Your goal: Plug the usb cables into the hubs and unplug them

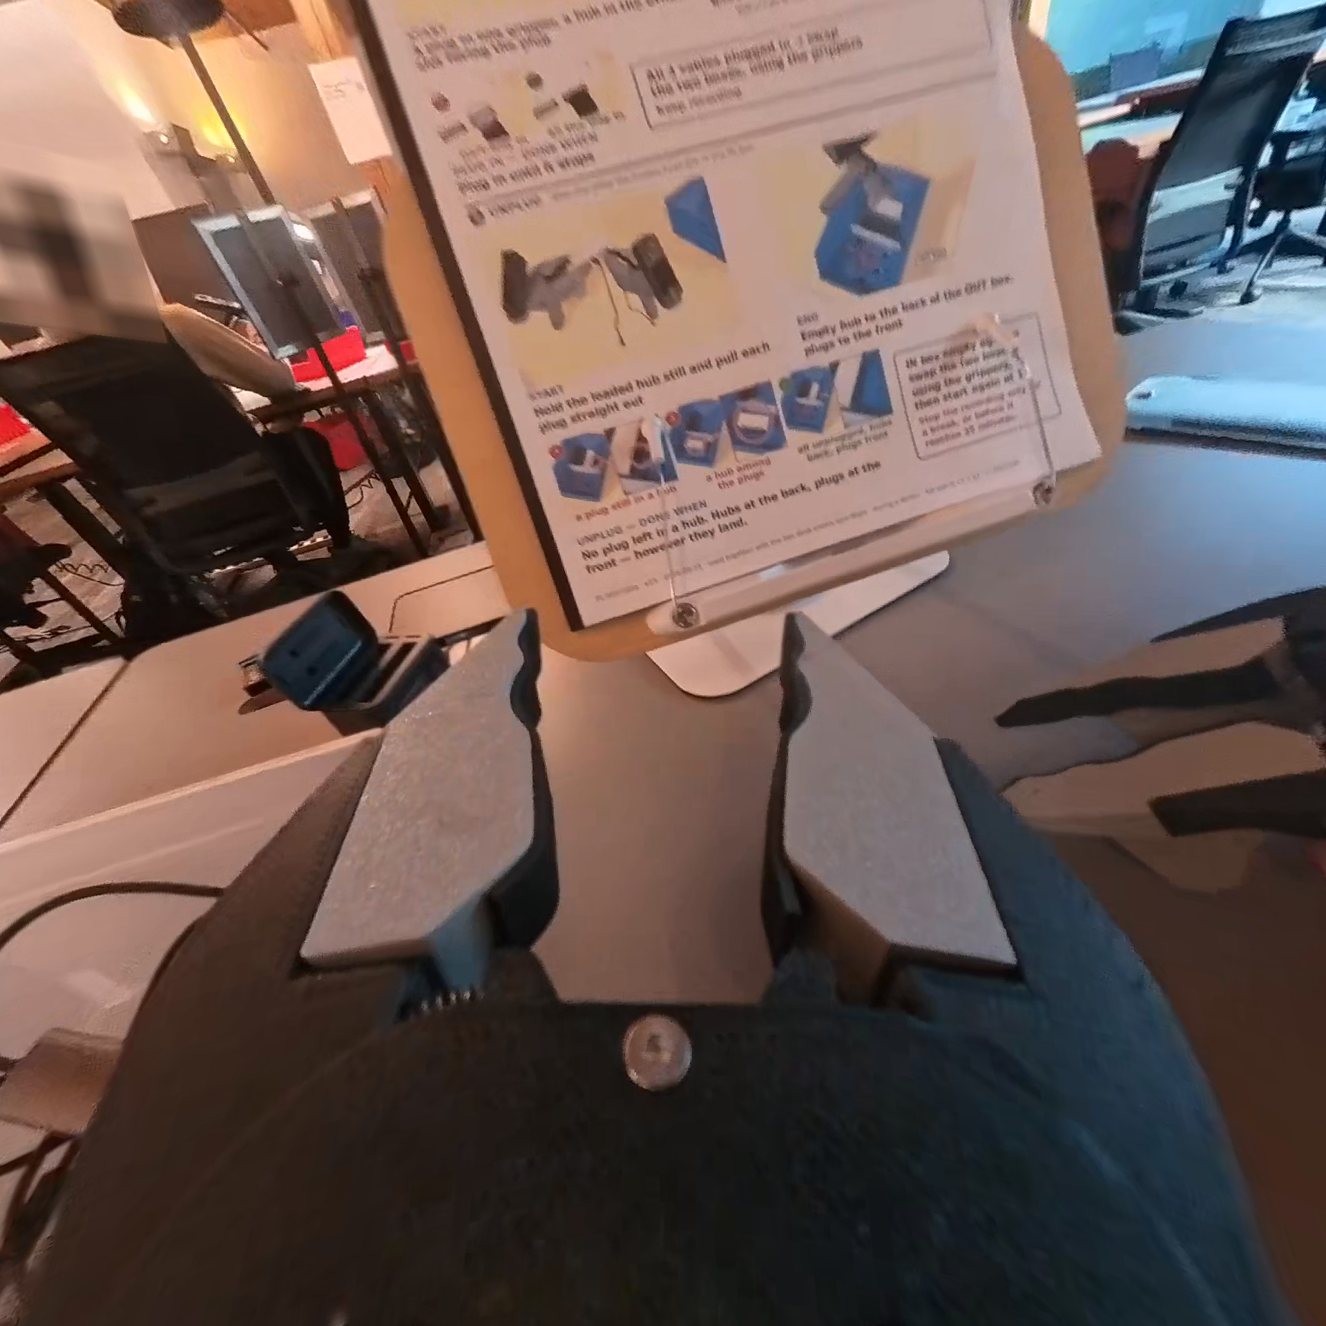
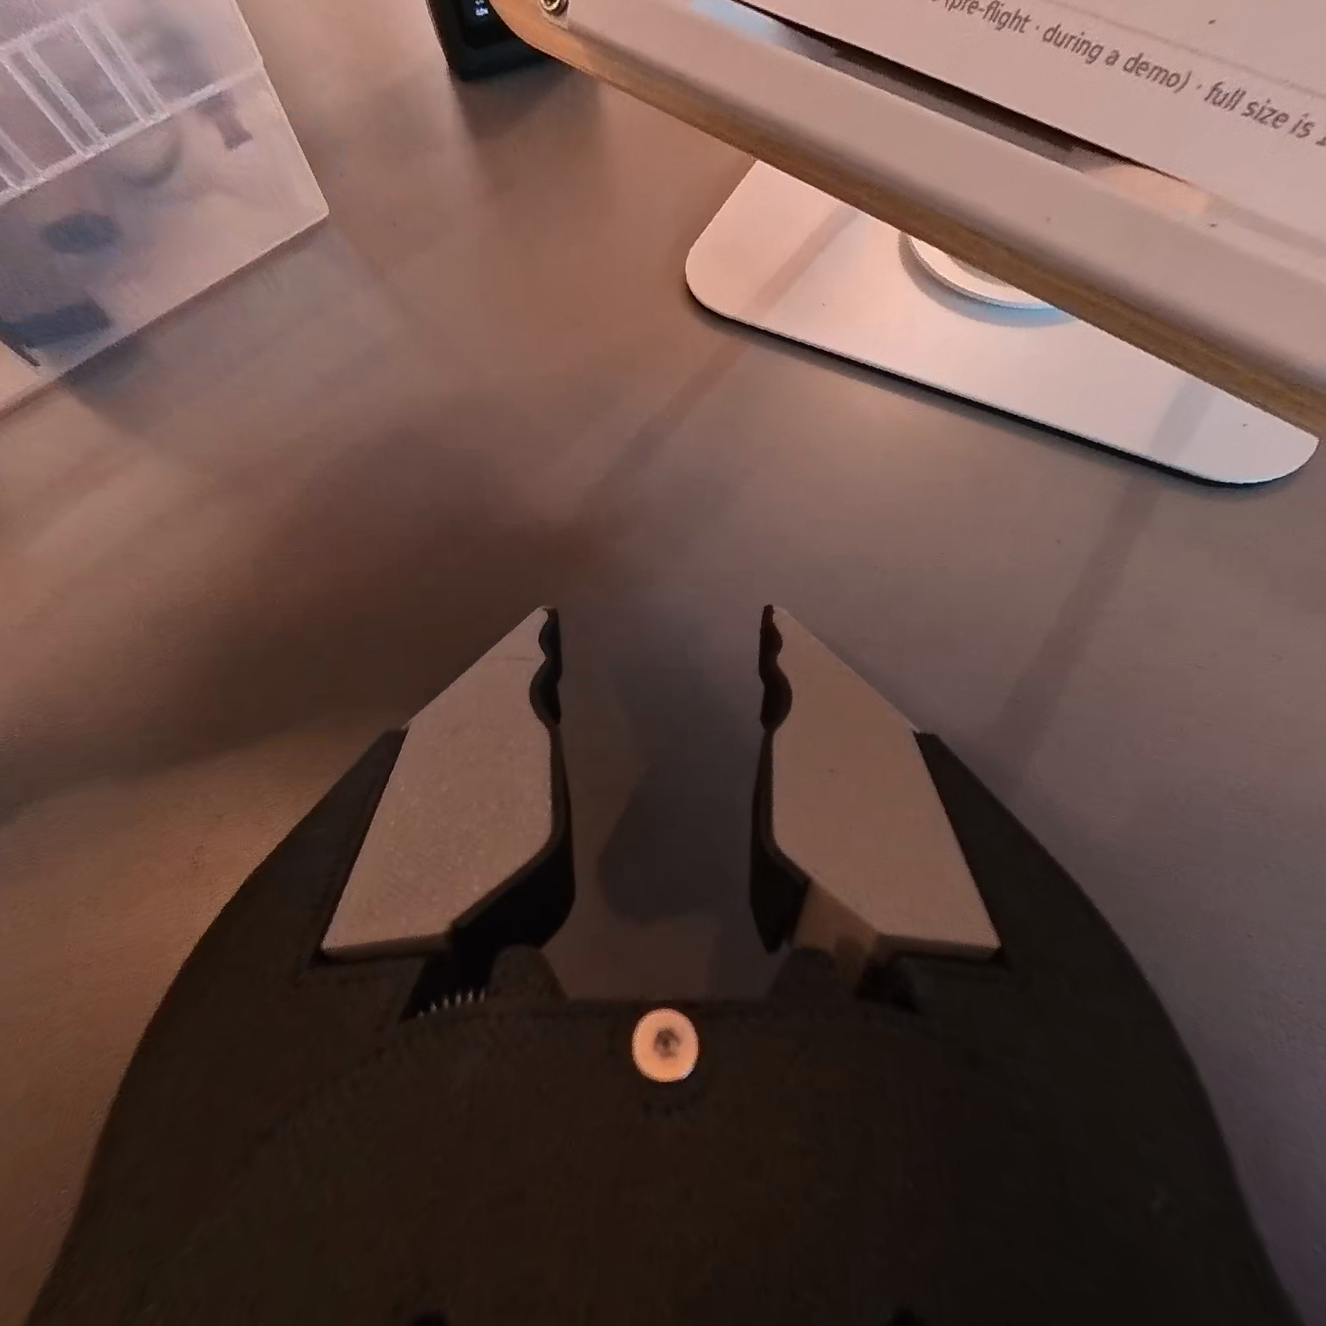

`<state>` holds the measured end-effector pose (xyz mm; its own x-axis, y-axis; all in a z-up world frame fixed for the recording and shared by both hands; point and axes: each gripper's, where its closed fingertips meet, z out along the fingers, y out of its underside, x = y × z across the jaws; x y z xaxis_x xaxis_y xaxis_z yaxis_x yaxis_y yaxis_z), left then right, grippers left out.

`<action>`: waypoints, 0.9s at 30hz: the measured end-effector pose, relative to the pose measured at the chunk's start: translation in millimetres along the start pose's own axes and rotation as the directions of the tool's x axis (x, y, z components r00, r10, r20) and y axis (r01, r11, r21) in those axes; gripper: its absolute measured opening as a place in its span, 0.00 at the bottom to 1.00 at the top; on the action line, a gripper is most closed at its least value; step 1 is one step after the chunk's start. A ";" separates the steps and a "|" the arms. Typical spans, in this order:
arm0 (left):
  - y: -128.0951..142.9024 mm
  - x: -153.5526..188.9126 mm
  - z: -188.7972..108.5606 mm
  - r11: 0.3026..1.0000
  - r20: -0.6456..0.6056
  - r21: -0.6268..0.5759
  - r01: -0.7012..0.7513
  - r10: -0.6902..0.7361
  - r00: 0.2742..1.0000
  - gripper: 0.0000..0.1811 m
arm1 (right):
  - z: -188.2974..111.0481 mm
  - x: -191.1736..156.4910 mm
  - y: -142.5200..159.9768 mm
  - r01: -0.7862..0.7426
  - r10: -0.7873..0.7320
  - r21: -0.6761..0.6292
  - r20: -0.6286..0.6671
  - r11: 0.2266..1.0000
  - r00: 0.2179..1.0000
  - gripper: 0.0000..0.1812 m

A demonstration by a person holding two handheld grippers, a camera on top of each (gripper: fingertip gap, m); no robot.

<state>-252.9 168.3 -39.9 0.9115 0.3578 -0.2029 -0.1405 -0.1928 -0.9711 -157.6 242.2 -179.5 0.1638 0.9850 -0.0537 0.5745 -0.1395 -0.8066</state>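
My left gripper (image 1: 659, 631) is open and empty, held above the grey table (image 1: 646, 789) and facing an instruction sheet on a stand (image 1: 717, 287). My right gripper (image 2: 660, 624) is open and empty, low over the bare grey table (image 2: 502, 466). It also shows in the left wrist view (image 1: 1076, 760) at the right edge, with dark fingers apart. No USB cable or hub shows clearly in either view. A small dark open case (image 1: 344, 664) sits on the table left of my left gripper; what it is I cannot tell.
The stand's white base plate (image 2: 969, 373) lies ahead and right of my right gripper, with the wooden-edged board (image 2: 861, 143) tilted over it. A frosted plastic box (image 2: 122, 186) stands at the far left. Chairs and desks fill the background. A black cable (image 1: 86, 904) runs at the left. To reach the small dark open case (image 1: 344, 664) in a straight line is about 25 cm for my left fingers, about 35 cm for my right.
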 end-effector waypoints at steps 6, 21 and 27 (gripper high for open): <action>-37.5 -24.6 -29.1 0.996 -0.012 0.002 0.091 -0.091 0.996 0.37 | 0.7 -1.4 0.7 0.017 -0.017 -0.007 -0.004 1.000 1.000 0.29; 86.4 -232.0 -17.7 0.811 0.214 -0.559 0.170 -0.057 0.975 0.28 | -1.9 -4.6 -4.0 0.084 -0.083 0.023 -0.037 0.996 0.996 0.27; 139.2 -269.5 -14.8 0.669 0.211 -0.739 0.084 0.111 0.971 0.28 | -1.1 -5.8 -4.1 0.088 -0.087 0.021 -0.033 0.996 0.996 0.27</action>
<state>-512.4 31.6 -118.6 0.7879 0.5190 -0.3315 0.2683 -0.7738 -0.5739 -160.0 236.9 -175.3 0.1394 0.9896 0.0365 0.5699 -0.0501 -0.8202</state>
